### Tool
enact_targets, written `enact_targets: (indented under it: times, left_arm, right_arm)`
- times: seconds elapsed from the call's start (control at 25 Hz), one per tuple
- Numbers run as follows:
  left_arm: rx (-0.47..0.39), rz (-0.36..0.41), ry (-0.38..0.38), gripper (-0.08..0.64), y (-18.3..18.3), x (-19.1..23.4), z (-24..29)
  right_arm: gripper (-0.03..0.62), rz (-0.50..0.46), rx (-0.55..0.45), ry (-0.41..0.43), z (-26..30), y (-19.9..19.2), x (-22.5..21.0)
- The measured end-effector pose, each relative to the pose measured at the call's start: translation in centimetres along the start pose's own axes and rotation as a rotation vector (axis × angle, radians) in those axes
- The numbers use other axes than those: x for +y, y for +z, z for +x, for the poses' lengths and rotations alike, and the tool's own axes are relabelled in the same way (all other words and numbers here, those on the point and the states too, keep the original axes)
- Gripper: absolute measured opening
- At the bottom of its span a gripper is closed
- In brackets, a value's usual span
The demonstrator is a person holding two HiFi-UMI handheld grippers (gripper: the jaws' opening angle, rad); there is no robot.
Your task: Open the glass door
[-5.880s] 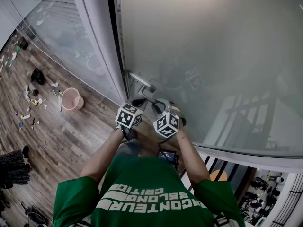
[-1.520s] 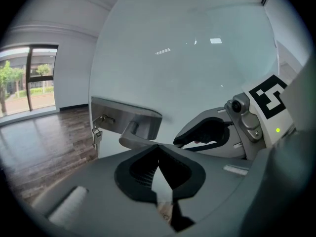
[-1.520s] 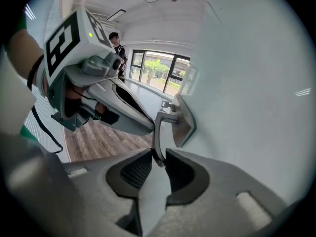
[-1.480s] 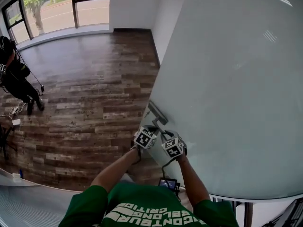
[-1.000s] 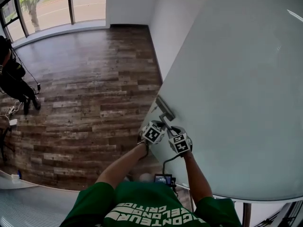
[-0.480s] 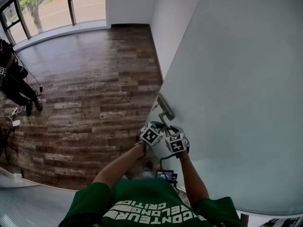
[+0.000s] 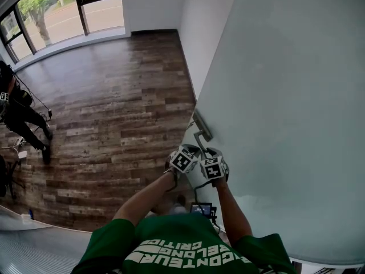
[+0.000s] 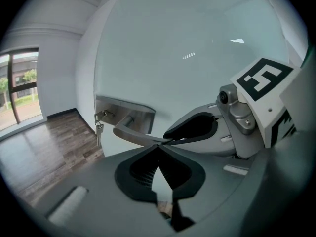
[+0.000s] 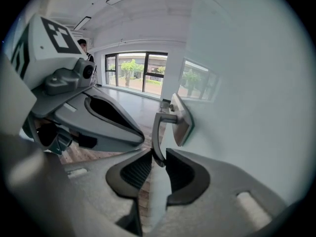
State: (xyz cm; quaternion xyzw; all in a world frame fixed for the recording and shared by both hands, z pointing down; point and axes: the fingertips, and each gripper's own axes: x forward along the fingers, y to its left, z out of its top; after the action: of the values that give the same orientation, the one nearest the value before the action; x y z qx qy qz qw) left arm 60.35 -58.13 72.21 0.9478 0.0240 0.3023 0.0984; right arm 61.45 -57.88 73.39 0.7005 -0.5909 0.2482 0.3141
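The frosted glass door [image 7: 285, 96] stands swung open on my right. Its metal handle plate [image 7: 201, 124] carries a lever [image 7: 198, 138] that points down toward me. My right gripper [image 9: 157, 163] is shut on the lever [image 9: 156, 137], whose end sits between the two pads. My left gripper [image 8: 158, 145] is shut, its tips resting against the lever [image 8: 133, 134] just beside the right gripper [image 8: 195, 127]. Keys [image 8: 99, 127] hang from the lock in the plate [image 8: 126, 113]. From above, both marker cubes [image 7: 183, 158] [image 7: 214, 168] sit side by side below the handle.
A wood plank floor [image 7: 114, 107] stretches away through the doorway to large windows [image 7: 63, 10]. A white wall [image 7: 197, 27] runs beside the door. A person in black [image 7: 14, 116] stands at the far left with cables around them.
The door was closed against its frame and now stands swung open, with the room beyond it in view. Both grippers have stayed at the handle, drifting slightly with the door.
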Motion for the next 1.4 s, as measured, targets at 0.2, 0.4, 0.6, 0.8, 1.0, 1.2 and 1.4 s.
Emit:
enact_targets:
  times: [0.2, 0.4, 0.6, 0.8, 1.0, 1.2, 1.4]
  left_arm:
    - [-0.003, 0.000, -0.002, 0.017, 0.3, -0.4, 0.5]
    - [0.002, -0.014, 0.007, 0.017, 0.2, -0.4, 0.1]
    - [0.000, -0.028, 0.021, 0.017, -0.2, 0.0, 0.0]
    - [-0.007, -0.045, 0.024, 0.017, 0.3, 0.2, -0.5]
    - [-0.016, -0.057, 0.037, 0.017, 0.1, 0.6, -1.4]
    - [-0.013, -0.081, 0.088, 0.017, -0.4, 1.9, -2.1]
    - [-0.011, -0.097, 0.129, 0.017, -1.6, 3.2, -3.4]
  right_arm:
    - [0.077, 0.012, -0.002, -0.026, 0.3, -0.2, -1.9]
    - [0.077, 0.024, -0.010, -0.050, 0.3, -0.2, -3.7]
    - [0.077, 0.043, -0.006, -0.071, 0.7, -0.5, -5.5]
    - [0.077, 0.060, 0.003, -0.087, 0.1, 0.1, -7.0]
    - [0.078, 0.076, -0.004, -0.117, 0.3, -0.3, -8.3]
    - [0.077, 0.094, 0.003, -0.136, 0.6, -1.0, -10.2]
    - [0.077, 0.110, -0.005, -0.135, 1.5, -1.4, -11.3]
